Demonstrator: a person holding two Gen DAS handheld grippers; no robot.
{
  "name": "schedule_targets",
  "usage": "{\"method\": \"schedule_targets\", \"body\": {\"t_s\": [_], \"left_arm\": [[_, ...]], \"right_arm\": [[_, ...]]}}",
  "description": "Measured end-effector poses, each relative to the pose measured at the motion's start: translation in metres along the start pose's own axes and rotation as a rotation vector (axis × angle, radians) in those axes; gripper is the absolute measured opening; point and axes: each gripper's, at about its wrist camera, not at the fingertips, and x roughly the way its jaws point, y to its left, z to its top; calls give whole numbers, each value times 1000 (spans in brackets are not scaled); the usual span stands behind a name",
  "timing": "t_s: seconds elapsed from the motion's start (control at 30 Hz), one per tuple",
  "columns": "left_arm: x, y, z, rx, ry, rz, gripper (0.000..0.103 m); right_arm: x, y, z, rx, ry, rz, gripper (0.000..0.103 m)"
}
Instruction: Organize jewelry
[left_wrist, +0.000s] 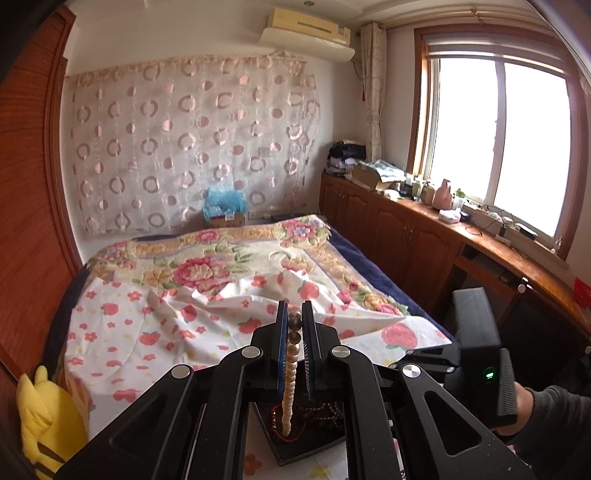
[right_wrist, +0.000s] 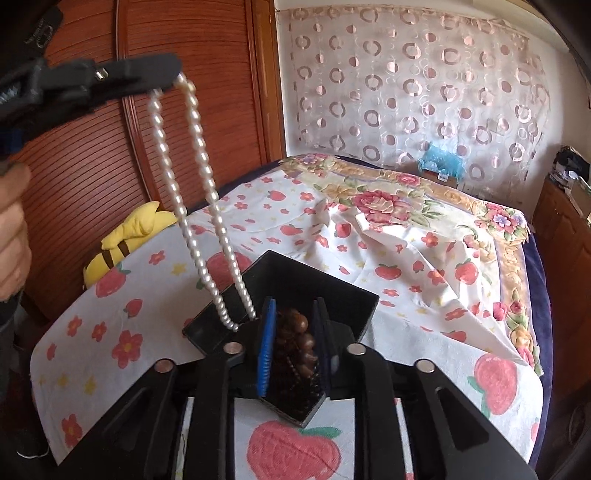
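A bedroom: a bed (right_wrist: 424, 236) under a strawberry-print sheet, a yellow plush toy (right_wrist: 122, 240) at its left edge. High on the left, the left gripper (right_wrist: 176, 78) is clenched on a pearl necklace (right_wrist: 192, 177), whose loop dangles into the black tray (right_wrist: 325, 284) (its low end looks barely lifted out). To the right, the right gripper (right_wrist: 293, 341) hangs over brown wooden beads (right_wrist: 295, 328); whether it grips them I cannot tell. Sorting is underway; next, probably raise the pearls clear without snagging.

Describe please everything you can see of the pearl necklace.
The pearl necklace is a long loop of round, glossy white beads. The left hand-held gripper pinches its top, so two strands hang down, slanting. Its lowest beads reach the black tray on the fruit-print cloth; whether they touch it is unclear.
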Motion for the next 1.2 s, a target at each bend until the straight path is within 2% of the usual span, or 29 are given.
{"method": "schedule_targets", "body": {"t_s": [0.33, 0.37, 0.43, 0.47, 0.67, 0.73, 0.8, 0.87, 0.93, 1.1, 1.2], "left_arm": [[37, -5, -12, 25, 61, 14, 7], [38, -5, -14, 28, 57, 23, 8], [38, -6, -14, 28, 54, 33, 22], [37, -6, -14, 26, 52, 31, 24], [22, -4, -29, 32, 64, 46, 27], [13, -4, -39, 35, 68, 55, 32], [5, -5, -50, 37, 72, 56, 33], [-3, -7, -64, 43, 82, 59, 33], [-9, -7, -75, 45, 90, 67, 35], [-19, -8, -105, 35, 125, 68, 36], [-25, -9, -118, 27, 143, 67, 36]], "right_arm": [[-13, -14, -20, 38, -9, -28, 27], [-14, -14, -23, 41, -9, -28, 27], [-18, -14, -27, 44, -10, -30, 27], [-19, -13, -29, 46, -10, -31, 27], [-34, -7, -48, 63, -19, -33, 27], [-39, -4, -54, 61, -22, -38, 27], [-45, 2, -62, 60, -20, -38, 27], [-48, 6, -68, 60, -16, -36, 31], [-50, 12, -77, 60, -12, -40, 43], [-55, 22, -96, 72, 8, -38, 45], [-58, 29, -105, 86, 17, -30, 55]]}}
